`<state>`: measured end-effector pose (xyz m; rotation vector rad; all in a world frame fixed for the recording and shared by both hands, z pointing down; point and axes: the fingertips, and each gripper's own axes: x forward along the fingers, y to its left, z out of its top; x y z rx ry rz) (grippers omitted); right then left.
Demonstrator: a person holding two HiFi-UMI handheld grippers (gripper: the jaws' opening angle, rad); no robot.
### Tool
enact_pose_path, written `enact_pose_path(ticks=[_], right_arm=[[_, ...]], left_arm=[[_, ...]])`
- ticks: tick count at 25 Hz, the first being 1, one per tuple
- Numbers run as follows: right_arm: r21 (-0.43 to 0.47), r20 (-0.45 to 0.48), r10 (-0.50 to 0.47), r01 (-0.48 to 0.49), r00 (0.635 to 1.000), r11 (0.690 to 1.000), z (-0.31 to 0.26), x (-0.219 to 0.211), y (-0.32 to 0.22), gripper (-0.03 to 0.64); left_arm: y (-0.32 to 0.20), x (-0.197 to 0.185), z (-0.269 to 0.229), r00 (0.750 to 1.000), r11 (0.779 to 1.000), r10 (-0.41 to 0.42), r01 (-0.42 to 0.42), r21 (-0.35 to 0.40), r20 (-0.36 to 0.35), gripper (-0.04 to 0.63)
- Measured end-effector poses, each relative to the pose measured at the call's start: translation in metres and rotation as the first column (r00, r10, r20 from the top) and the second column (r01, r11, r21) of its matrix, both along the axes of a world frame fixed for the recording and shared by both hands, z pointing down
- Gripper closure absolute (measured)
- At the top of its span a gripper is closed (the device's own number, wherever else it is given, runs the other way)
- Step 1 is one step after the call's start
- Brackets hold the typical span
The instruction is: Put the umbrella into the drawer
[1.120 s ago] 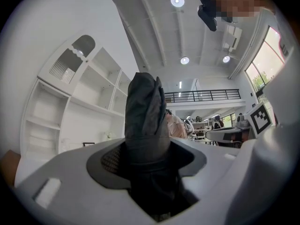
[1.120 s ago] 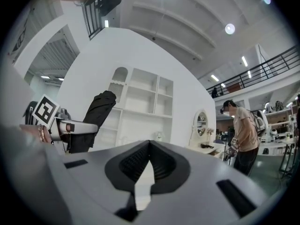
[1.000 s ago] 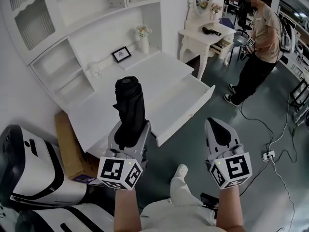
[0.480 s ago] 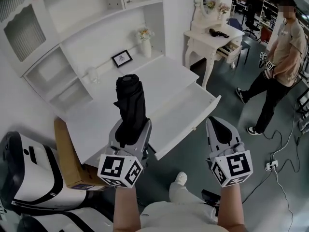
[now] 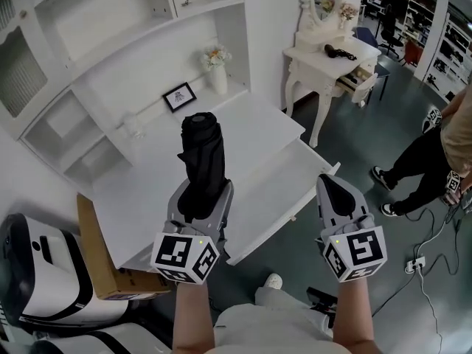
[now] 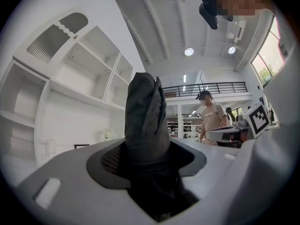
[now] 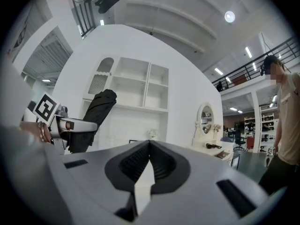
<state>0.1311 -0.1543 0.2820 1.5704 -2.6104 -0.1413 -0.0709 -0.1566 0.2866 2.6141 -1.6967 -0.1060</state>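
**Umbrella held upright in the left tongs, drawer standing open**

The left tongs (image 5: 199, 192) are clamping the lower part of a folded black umbrella (image 5: 200, 150), and the pads are pressing on its dark fabric from both sides. In the left gripper view the umbrella (image 6: 146, 114) is rising straight up out of the tongs (image 6: 146, 159), with its rounded, wrapped end uppermost. Seen from the head camera, it is hanging over the near part of the white worktop (image 5: 147, 179), just left of the drawer (image 5: 284, 190). The drawer is pulled out from the worktop's right edge and is showing its white inside.

The right tongs (image 5: 333, 186) are hovering to the right of the drawer, above the grey floor (image 5: 346, 146). They are holding nothing. In the right gripper view the tongs (image 7: 149, 146) are pinched together at the tips, with only a thin sliver of light lower down. That view is also catching the umbrella (image 7: 96, 111) off to the left, gripped in the left tongs (image 7: 70, 125).

At the far side of the worktop a small frame (image 5: 179, 96) is leaning against the back wall. A vase (image 5: 218, 76) with flowers is standing to its right, and open shelves (image 5: 110, 21) are rising above them. A cardboard box (image 5: 94, 245) is standing on edge at the worktop's near left. Further right a white dressing table (image 5: 332, 57) is standing with its own small drawer open, and a person (image 5: 435, 153) is standing at the right edge.
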Motion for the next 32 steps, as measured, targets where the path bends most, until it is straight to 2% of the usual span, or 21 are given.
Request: enact_pose_path(ticks=[8,14,22,26,32], right_arm=[[-0.051,-0.005,-0.012,0.011,1.0,0.999,0.019,0.02,-0.05,0.611],[-0.144,0.005,-0.021,0.022,1.0,0.989,0.059,0.02,-0.07,0.611],[-0.256,0.031,-0.034,0.041,0.999,0.966,0.109,0.009,-0.075,0.611],[-0.294,0.022,-0.034,0.039,0.999,0.955,0.125,0.003,-0.072,0.611],[-0.321,0.002,-0.013,0.012,1.0,0.947,0.135,-0.001,-0.076,0.611]], left_arm=[[-0.051,0.019,0.02,1.0,0.998,-0.014,0.014,-0.056,0.009,0.339],[-0.065,0.024,0.052,0.999,0.991,-0.011,0.015,-0.135,0.031,0.339],[-0.067,0.02,0.095,0.999,0.972,-0.009,0.017,-0.234,0.037,0.339],[-0.068,0.016,0.113,1.0,0.965,-0.006,0.008,-0.263,0.01,0.339],[-0.079,0.021,0.131,0.999,0.958,0.041,-0.037,-0.285,0.007,0.339]])
